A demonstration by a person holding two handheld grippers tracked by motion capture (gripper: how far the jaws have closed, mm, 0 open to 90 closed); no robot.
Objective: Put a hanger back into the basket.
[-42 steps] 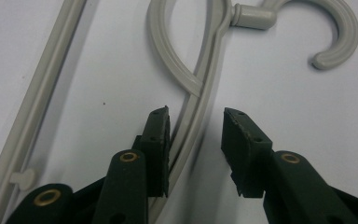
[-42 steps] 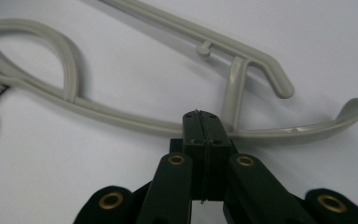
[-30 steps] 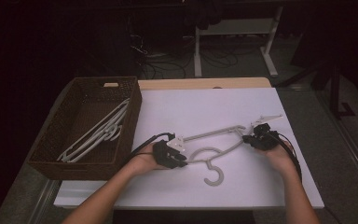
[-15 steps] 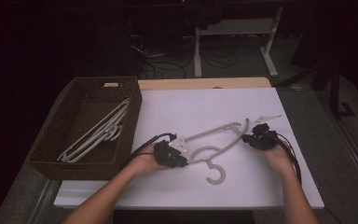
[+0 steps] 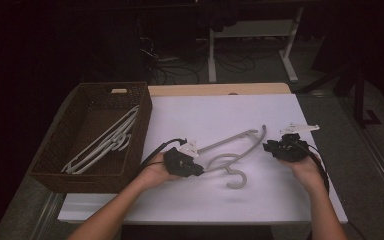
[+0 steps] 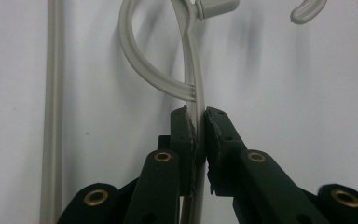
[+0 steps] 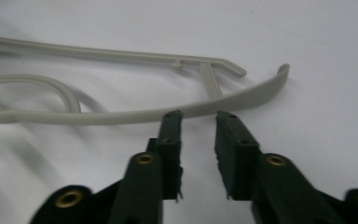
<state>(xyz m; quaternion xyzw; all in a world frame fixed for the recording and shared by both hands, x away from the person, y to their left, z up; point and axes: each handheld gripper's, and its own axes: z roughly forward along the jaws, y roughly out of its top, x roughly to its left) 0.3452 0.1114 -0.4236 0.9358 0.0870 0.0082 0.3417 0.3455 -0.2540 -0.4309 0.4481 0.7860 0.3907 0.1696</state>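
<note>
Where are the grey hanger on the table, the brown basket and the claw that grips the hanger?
grey hanger [image 5: 237, 182]: high view, on its hook.
brown basket [image 5: 145, 120]: high view, on its right wall.
left claw [image 6: 199, 128]: left gripper view, between its tips, shut on the hanger's bar.

hanger [image 6: 193, 88] hook top cut off by frame edge, bar hidden betw tongs pads [image 6: 185, 135]

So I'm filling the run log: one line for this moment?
left gripper clamps hanger | right gripper just opened, off hanger | basket left

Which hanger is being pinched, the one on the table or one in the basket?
The grey hanger on the white table; the left gripper pinches it.
</note>
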